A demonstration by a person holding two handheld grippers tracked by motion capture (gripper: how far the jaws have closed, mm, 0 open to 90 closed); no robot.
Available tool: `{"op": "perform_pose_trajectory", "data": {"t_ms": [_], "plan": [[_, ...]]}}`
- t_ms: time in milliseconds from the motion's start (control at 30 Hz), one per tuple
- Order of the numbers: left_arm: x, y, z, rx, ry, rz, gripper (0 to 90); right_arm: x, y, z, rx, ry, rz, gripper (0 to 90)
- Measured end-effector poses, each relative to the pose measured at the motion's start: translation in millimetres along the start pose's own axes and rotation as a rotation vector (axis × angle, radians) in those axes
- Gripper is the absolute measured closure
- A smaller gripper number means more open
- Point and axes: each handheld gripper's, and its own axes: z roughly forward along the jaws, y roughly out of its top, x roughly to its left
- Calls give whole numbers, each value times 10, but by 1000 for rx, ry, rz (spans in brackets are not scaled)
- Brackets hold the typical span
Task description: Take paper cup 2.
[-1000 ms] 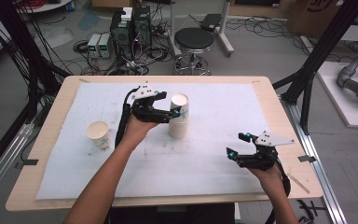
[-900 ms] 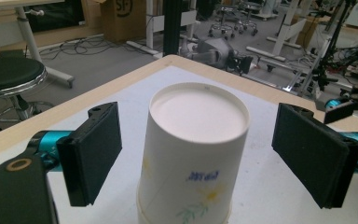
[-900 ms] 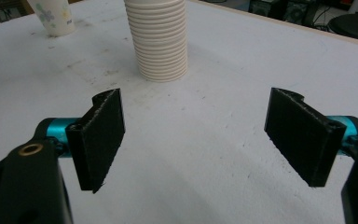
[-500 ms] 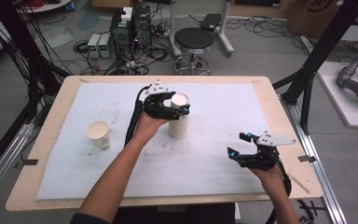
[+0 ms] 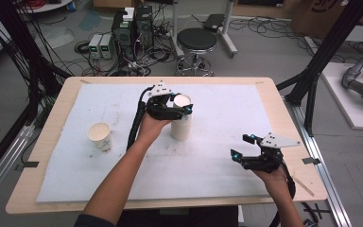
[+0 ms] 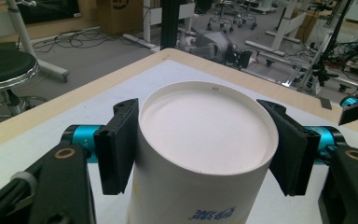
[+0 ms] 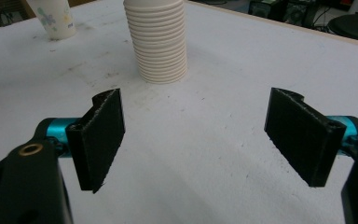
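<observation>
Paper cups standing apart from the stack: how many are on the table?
1. A single white paper cup stands upright, left of the inverted stack of white paper cups, whose top the left gripper grips. The stack's own number cannot be counted.

**Occlusions, cut-offs**

My left gripper (image 5: pixel 183 109) covers the cup stack's (image 5: pixel 181 124) top in the high view. Left gripper view crops the stack's base; right gripper view crops its top, plus the single cup's (image 7: pixel 53 17) rim. Blue print unreadable.

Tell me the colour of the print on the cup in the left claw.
Blue print on the white cup, clearest in the left gripper view.
</observation>
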Motion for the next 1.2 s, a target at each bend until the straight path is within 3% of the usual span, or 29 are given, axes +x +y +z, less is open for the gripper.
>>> {"op": "perform_pose_trajectory", "data": {"t_ms": [300,667,900,1200], "plan": [[6,20,-17,-11,0,2,333,-3,-1,4,0,1,-3,207],[-23,155,-106,-66,13,-7,340,4,4,10,2,5,-1,207],[-41,271,-201,-116,20,-7,342,12,9,15,0,11,-3,207],[-97,481,-448,-205,34,3,346,19,7,15,3,9,2,207]]}}
